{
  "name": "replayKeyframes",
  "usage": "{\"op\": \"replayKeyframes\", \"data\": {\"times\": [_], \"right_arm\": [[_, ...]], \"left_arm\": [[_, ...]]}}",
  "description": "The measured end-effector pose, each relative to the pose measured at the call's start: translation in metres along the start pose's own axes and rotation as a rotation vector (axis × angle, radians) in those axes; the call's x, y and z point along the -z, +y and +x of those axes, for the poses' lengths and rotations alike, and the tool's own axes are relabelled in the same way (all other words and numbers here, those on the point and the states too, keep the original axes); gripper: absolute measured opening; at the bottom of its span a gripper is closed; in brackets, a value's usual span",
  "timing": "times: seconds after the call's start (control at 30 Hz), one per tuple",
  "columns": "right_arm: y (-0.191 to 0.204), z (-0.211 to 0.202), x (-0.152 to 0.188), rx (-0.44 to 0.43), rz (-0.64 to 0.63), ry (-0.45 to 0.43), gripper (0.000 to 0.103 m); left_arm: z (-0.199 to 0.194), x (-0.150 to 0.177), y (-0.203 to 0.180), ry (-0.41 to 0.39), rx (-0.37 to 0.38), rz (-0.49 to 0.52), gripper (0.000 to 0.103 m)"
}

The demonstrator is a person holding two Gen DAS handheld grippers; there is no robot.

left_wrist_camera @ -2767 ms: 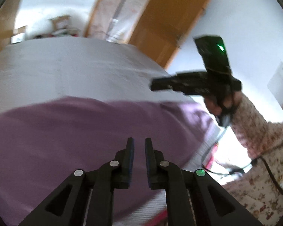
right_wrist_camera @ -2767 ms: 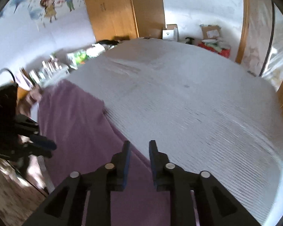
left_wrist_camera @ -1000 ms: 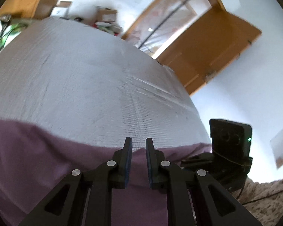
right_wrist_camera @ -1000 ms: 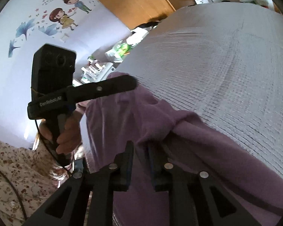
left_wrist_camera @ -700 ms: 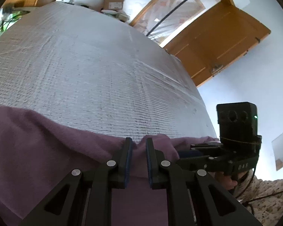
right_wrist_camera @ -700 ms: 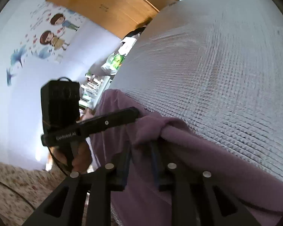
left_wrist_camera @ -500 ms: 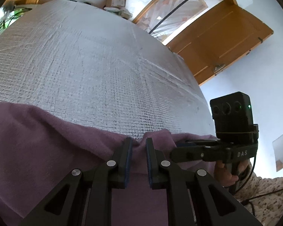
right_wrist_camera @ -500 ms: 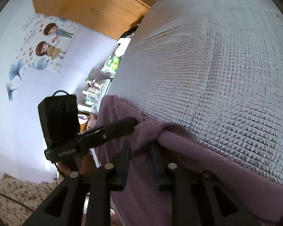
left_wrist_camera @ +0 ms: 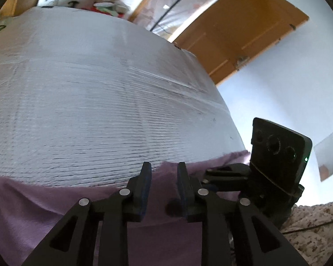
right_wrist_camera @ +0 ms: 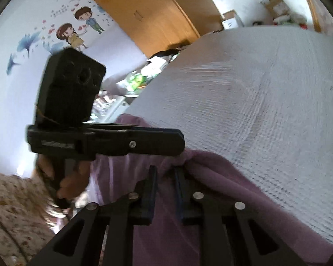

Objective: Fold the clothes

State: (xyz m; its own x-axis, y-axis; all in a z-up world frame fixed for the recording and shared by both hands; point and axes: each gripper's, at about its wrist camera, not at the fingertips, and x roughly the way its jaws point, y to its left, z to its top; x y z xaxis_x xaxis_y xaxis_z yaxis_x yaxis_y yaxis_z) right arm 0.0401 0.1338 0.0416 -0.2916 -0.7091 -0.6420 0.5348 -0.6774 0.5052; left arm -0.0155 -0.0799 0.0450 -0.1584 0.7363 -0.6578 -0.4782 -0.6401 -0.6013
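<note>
Purple fleece garment (left_wrist_camera: pixel 33 208): soft, light, floppy; grip its bunched edge at twelve o'clock. Left gripper (left_wrist_camera: pixel 164 184) just spread, empty; right gripper (right_wrist_camera: pixel 165 184) has been narrowing, grip unclear.

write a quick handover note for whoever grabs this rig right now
Left tool: jaws have just been opening, now apart over the far edge of the purple garment, no grip.
Right tool: jaws have just been closing; a bunched fold lies at its fingertips, grip unclear.
Garment lies at the near edge of the grey-white bedspread, far edge bunched.
Done: fold started.
Left: flatten it and finish folding.
</note>
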Motion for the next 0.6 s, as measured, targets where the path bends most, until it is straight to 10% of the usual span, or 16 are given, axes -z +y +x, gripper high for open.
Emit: {"op": "replayKeyframes", "data": {"times": [0.6], "right_arm": [[-0.022, -0.013, -0.039, 0.132, 0.035, -0.098, 0.002]], "left_arm": [[0.001, -0.011, 0.025, -0.103, -0.039, -0.144, 0.025]]}}
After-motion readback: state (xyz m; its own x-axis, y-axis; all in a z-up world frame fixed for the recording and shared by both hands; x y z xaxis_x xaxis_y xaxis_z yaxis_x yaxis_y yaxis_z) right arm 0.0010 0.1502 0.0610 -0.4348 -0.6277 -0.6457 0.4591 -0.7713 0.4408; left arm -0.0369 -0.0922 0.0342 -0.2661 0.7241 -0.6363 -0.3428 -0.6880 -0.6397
